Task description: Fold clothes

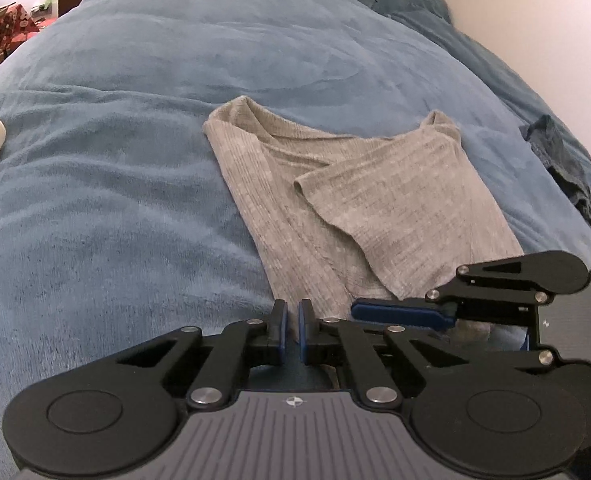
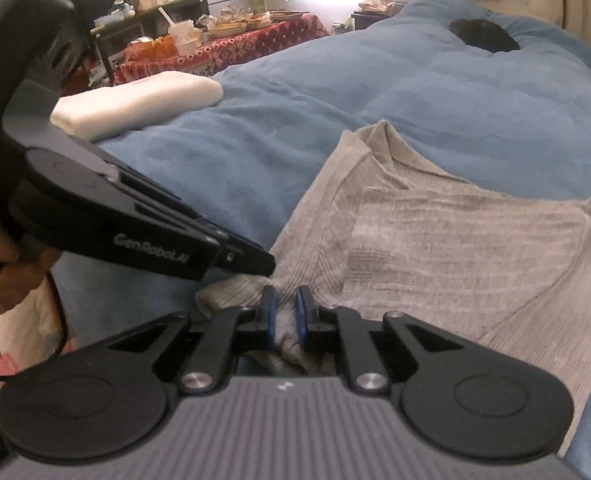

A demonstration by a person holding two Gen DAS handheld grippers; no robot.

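Both tongs, left gripper (image 1: 294,320) and right gripper (image 2: 286,312), pinch the grey top's (image 1: 359,200) hem on a blue blanket (image 1: 115,160)

A grey ribbed knit top (image 1: 347,208) lies partly folded on the blue bedspread (image 1: 135,160), sleeve crossed over its front, collar far.

Both views sit low and close over the near edge of the bed (image 1: 135,160), angled down along their own fingers — the left faces straight up the bed, the right slants leftward. Shared: shirt (image 1: 335,200) — and each other's gripper.
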